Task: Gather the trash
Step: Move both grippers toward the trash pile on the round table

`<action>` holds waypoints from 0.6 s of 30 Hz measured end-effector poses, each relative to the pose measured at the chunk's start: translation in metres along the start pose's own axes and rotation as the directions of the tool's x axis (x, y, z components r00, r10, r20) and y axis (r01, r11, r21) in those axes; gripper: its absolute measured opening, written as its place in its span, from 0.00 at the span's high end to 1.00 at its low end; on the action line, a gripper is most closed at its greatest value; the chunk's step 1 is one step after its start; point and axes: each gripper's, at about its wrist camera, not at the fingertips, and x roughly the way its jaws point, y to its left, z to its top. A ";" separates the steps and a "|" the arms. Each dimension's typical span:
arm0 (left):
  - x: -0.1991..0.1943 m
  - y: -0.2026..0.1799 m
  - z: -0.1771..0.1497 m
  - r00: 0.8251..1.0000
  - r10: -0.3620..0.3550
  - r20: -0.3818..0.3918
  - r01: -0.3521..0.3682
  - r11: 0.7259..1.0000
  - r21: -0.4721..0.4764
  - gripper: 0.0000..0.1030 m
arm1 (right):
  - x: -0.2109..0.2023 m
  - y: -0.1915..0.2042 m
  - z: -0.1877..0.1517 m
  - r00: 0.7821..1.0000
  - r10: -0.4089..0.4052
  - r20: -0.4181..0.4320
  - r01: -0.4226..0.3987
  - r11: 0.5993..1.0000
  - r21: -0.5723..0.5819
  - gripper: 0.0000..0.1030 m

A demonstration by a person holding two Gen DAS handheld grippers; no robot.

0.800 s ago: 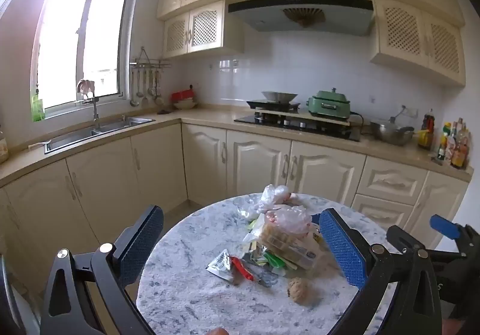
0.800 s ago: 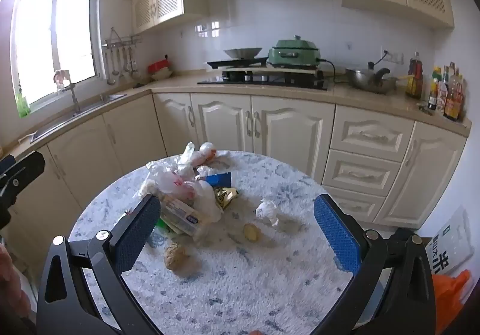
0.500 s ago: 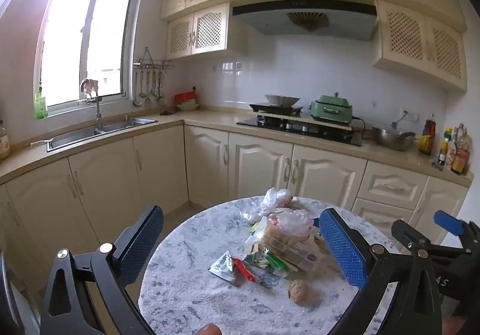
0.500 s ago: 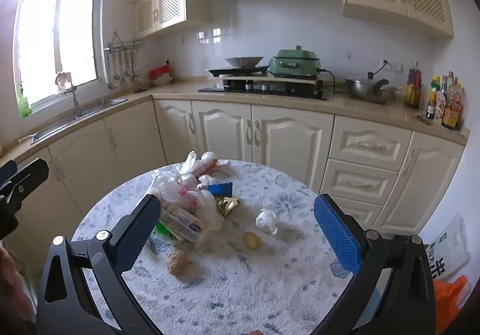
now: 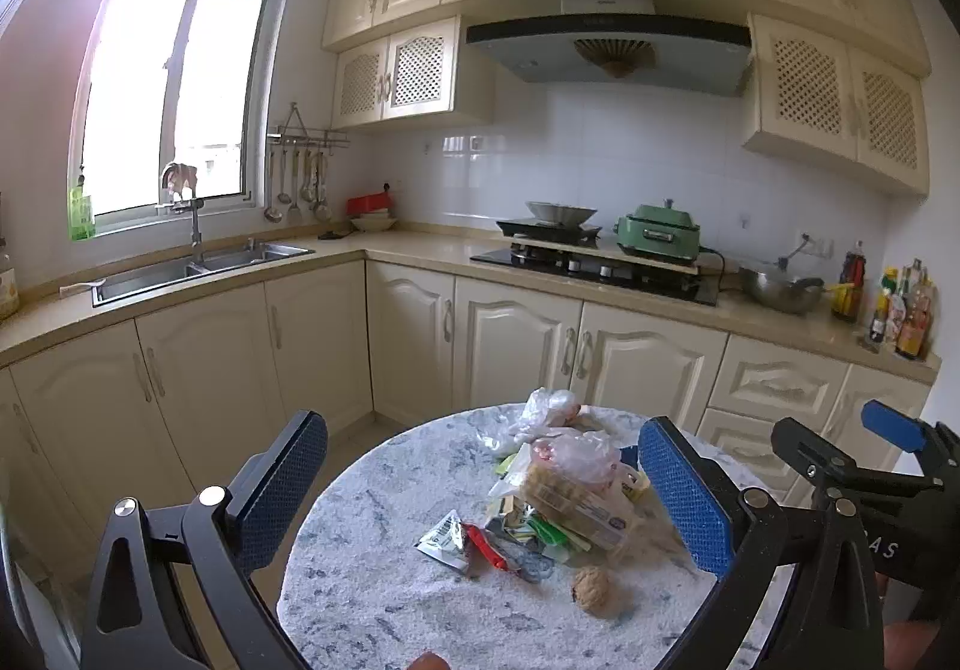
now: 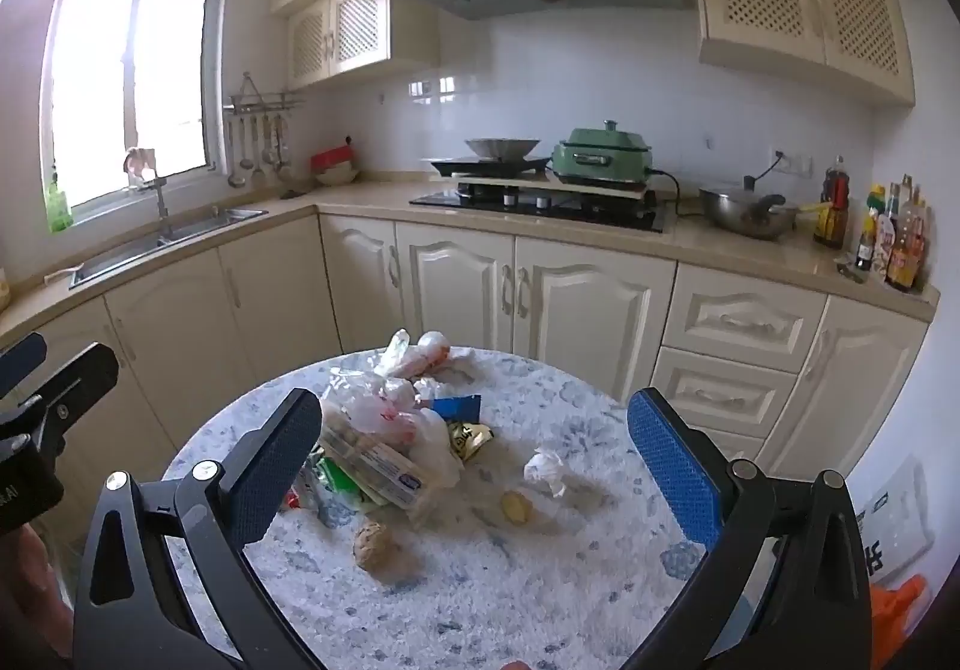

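Note:
A pile of trash lies on a round marble table (image 5: 384, 598) (image 6: 540, 598): a clear plastic bag over a biscuit pack (image 5: 576, 496) (image 6: 378, 454), a silver sachet (image 5: 444, 535), a red wrapper (image 5: 486, 544), a walnut (image 5: 591, 589) (image 6: 372, 544), a crumpled tissue (image 6: 546, 469), a gold wrapper (image 6: 468, 436) and a blue wrapper (image 6: 456, 406). My left gripper (image 5: 480, 484) is open and empty above the table's near side. My right gripper (image 6: 474, 454) is open and empty, held above the table too.
Cream kitchen cabinets (image 5: 510, 346) run behind the table, with a sink (image 5: 198, 268) at left, a stove (image 5: 594, 262) with a green pot (image 5: 660, 235), and bottles (image 5: 900, 310) at right. An orange bag (image 6: 900, 616) sits low on the right.
Both grippers have drawn back and tilted up a little; the table and trash sit lower and smaller in both views. Jaws stay open.

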 end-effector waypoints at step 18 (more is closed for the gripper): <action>0.061 0.018 -0.025 0.985 0.035 -0.170 -0.037 0.999 -0.006 0.01 | 0.053 0.005 -0.030 0.989 0.034 -0.144 -0.036 0.999 -0.005 0.00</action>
